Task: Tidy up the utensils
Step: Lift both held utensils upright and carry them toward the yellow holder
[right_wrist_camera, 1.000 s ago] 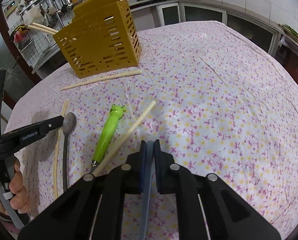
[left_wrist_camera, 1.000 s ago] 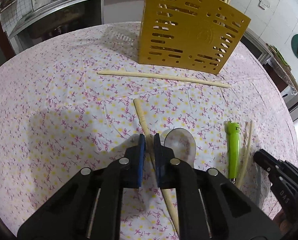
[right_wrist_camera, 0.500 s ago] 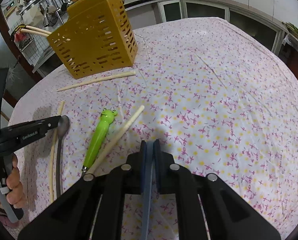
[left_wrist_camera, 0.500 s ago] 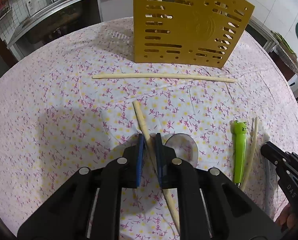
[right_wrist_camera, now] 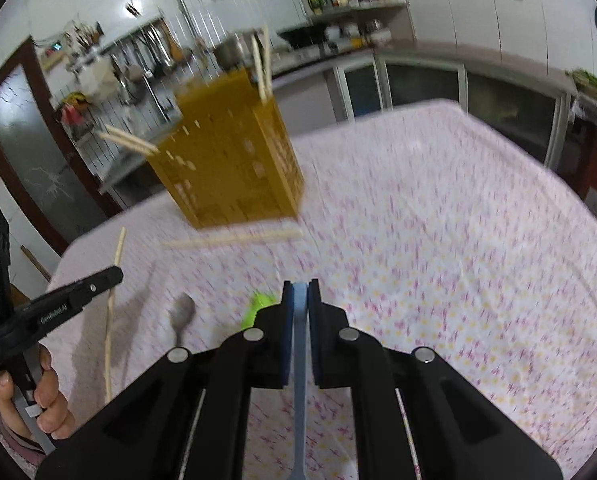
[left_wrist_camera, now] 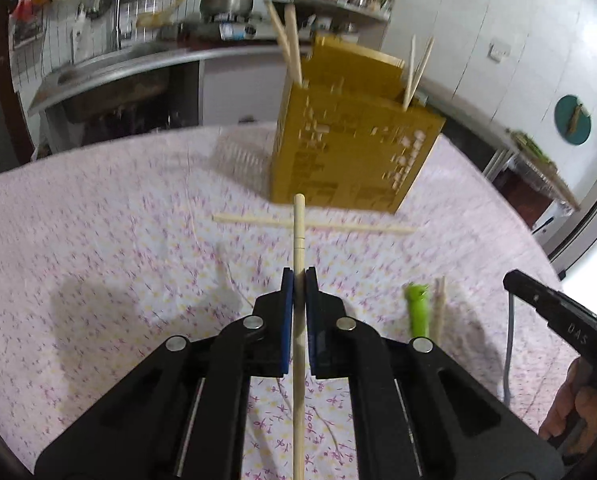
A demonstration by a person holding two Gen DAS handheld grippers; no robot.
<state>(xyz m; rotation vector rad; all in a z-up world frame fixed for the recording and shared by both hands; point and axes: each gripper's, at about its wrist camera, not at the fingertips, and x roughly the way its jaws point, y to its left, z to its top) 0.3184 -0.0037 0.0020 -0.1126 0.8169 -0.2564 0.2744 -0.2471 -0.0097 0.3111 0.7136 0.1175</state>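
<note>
Chopstick (left_wrist_camera: 298, 240) clamped in left gripper (left_wrist_camera: 298, 280) — tip toward yellow holder (left_wrist_camera: 350, 152).

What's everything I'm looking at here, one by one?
Holder: one, yellow, slotted, far side of table, chopsticks standing in it.
Loose chopstick: one, pale, lying before holder.
Held chopstick: one, pale, in left claw.
Frog utensil: one, green, on cloth.
Third chopstick: one, pale, beside frog utensil.
Spoon: one, grey, on cloth.
Blue handle: one, in right claw.
Tablecloth: one, floral.
Left claw: black, shut.
Right claw: black, shut.
</note>
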